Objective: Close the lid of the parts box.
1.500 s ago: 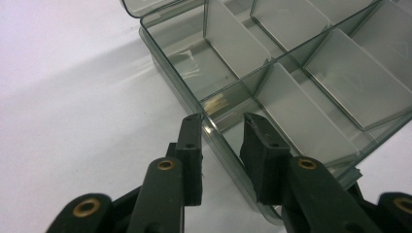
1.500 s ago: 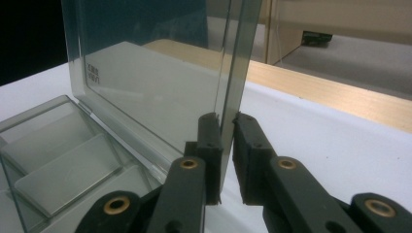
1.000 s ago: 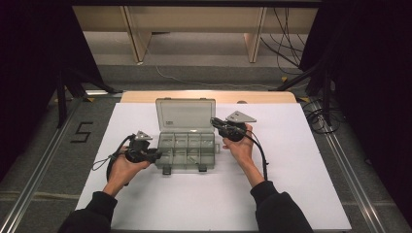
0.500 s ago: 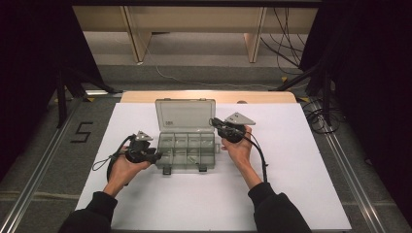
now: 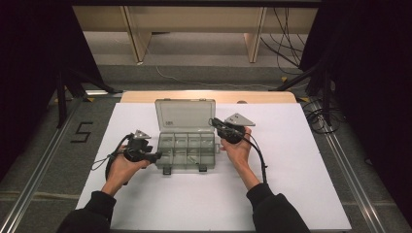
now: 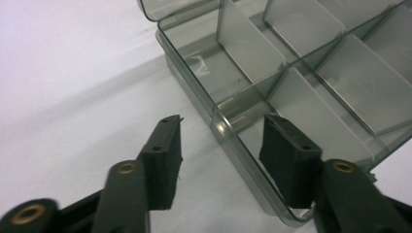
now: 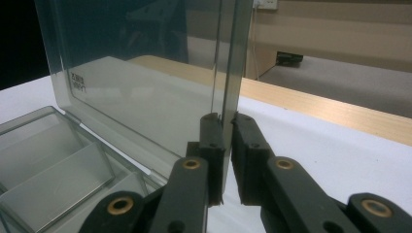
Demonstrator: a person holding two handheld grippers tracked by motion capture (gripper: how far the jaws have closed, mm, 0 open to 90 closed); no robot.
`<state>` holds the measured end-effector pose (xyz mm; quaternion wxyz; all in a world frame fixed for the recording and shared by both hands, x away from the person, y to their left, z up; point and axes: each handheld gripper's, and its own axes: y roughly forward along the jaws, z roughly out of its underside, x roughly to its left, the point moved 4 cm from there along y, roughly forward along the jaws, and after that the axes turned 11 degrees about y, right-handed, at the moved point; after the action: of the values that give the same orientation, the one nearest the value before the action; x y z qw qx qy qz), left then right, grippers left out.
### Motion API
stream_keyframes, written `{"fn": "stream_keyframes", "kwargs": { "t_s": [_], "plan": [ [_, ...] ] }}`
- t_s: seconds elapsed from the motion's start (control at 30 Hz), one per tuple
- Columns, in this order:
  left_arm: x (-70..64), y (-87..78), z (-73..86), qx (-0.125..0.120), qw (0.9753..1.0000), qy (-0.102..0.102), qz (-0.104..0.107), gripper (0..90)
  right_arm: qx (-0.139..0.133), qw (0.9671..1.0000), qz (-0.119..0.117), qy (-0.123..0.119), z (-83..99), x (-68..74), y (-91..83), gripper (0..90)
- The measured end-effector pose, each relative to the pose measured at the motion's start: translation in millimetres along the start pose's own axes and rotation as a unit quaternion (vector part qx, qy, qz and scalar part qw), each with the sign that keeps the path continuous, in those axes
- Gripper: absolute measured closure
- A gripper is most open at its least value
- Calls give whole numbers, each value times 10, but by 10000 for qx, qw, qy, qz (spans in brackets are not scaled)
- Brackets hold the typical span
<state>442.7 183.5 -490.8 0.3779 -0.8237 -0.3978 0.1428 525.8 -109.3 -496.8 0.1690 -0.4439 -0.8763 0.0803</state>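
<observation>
Lid stands upright as before, pinched by right gripper; left gripper straddles the box wall, jaws apart—apparently mid-swing.

white table cover, wooden edge behind, black "5" on floor.

Smoky grey see-through plastic compartment box with clear dividers; plain white table sheet, pale wood strip along far edge; matte black gripper jaws with brass rivets.
</observation>
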Motion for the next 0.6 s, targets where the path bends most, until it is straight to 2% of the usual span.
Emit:
{"fn": "stream_keyframes", "kwargs": {
  "t_s": [0.03,0.13,0.3,0.33,0.37,0.4,0.43,0.5,0.53,0.57,0.6],
  "plan": [
    [13,-17,-12,-17,10000,-22,-54,430,58,10000,10,7,4,1,-8,840],
    [37,-72,-62,-76,10000,60,-6,353,-30,10000,-8,15,6,11,-1,841],
    [74,-186,-215,-277,9995,143,-76,292,-81,9999,4,-63,4,2,0,841],
    [83,-205,-258,-351,9993,119,-88,284,16,10000,21,-35,10,9,-15,841],
    [96,-226,-305,-439,9990,78,-96,281,-25,10000,24,-62,8,8,-13,840],
    [97,-227,-368,-667,9976,-95,-168,280,-28,10000,33,-46,9,13,-12,841],
    [118,-255,-414,-735,9971,-116,-185,279,-22,10000,25,-42,10,13,-11,840],
    [153,-309,-507,-910,9956,-132,-181,312,-72,9999,48,-65,9,13,-7,840],
    [167,-335,-552,-979,9950,-118,-178,356,-54,10000,37,-38,13,20,-8,840],
    [191,-369,-595,-1030,9945,-49,-193,402,-126,9998,56,-131,5,7,-4,840],
    [212,-396,-648,-1131,9932,-67,-270,447,-63,10000,43,-54,12,19,-8,840]
  ]
}}
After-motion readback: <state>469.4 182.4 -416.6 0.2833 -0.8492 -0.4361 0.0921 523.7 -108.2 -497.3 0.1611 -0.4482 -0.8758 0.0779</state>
